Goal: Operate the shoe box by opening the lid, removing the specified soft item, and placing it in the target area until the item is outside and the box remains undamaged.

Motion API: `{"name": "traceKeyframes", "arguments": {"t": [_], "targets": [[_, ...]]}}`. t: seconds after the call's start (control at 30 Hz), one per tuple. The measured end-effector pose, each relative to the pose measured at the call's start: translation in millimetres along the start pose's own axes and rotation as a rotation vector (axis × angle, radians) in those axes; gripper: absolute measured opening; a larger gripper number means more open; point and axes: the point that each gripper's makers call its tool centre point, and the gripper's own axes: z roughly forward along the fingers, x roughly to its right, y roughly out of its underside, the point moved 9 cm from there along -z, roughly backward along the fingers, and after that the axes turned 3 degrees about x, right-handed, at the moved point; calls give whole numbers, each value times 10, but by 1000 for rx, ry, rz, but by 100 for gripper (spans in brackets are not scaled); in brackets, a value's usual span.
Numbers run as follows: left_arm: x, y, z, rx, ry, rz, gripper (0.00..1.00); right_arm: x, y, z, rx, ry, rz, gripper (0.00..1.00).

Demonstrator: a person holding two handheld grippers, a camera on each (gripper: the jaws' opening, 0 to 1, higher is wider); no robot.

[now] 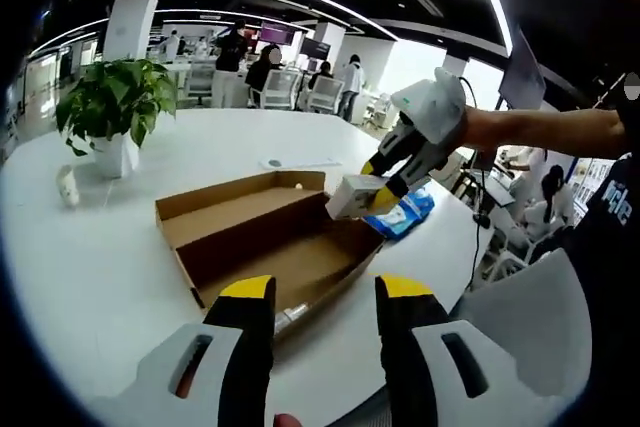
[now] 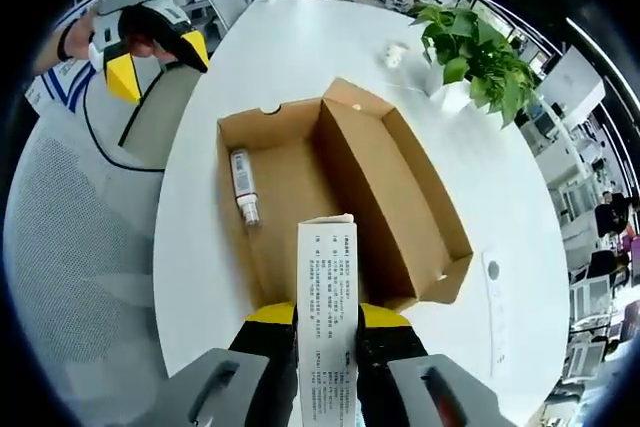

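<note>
My R gripper (image 2: pixel 327 332) jaws pinch a small white carton (image 2: pixel 327 317) over the open shoe box (image 2: pixel 345 197); L gripper (image 1: pixel 325 297) jaws spread, holding nothing, box ahead.

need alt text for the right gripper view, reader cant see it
The right gripper holds a tall white printed carton between its jaws above an open brown shoe box on a white table. A small bottle lies inside the box; the left gripper shows at upper left, a potted plant beyond.

Bright ceiling strips, sharp (edges fisheye-bent)
</note>
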Motion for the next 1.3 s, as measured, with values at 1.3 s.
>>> {"name": "traceKeyframes", "arguments": {"t": [1.3], "targets": [[468,-19,821,-105,99,57,44,-437,2441,-604,-126,82,335,17]]}}
